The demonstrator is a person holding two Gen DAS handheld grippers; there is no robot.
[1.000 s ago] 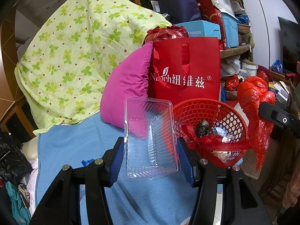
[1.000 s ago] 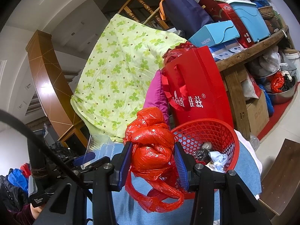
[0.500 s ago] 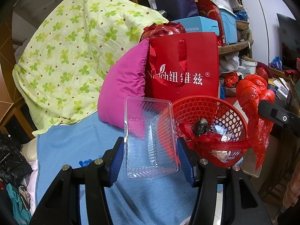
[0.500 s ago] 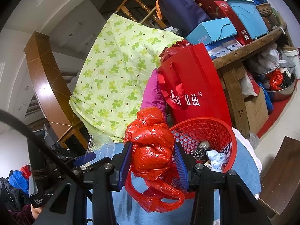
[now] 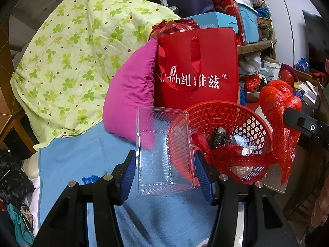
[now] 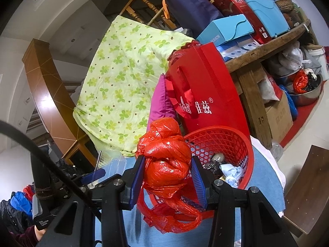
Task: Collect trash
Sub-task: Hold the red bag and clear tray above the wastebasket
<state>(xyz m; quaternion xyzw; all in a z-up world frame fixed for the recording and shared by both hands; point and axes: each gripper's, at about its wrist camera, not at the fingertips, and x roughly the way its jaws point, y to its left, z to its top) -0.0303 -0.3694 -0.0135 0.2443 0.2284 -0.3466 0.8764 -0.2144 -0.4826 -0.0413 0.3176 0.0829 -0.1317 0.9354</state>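
Note:
My left gripper [image 5: 165,170] is shut on a clear plastic tray [image 5: 163,152], held upright above the blue cloth [image 5: 86,158], just left of the red mesh basket [image 5: 236,111]. The basket holds crumpled wrappers and a red strip. My right gripper [image 6: 167,180] is shut on a knotted red plastic bag [image 6: 164,160], held at the basket's [image 6: 232,135] near left rim; the bag's loose end hangs below the fingers. In the left wrist view that bag [image 5: 275,100] hangs at the basket's right side.
A red shopping bag [image 5: 197,70] and a pink cushion [image 5: 131,88] stand behind the basket. A green flowered quilt [image 5: 76,55] is draped at the left. Shelves with boxes [image 6: 246,16] fill the right. A blue scrap [image 5: 89,179] lies on the cloth.

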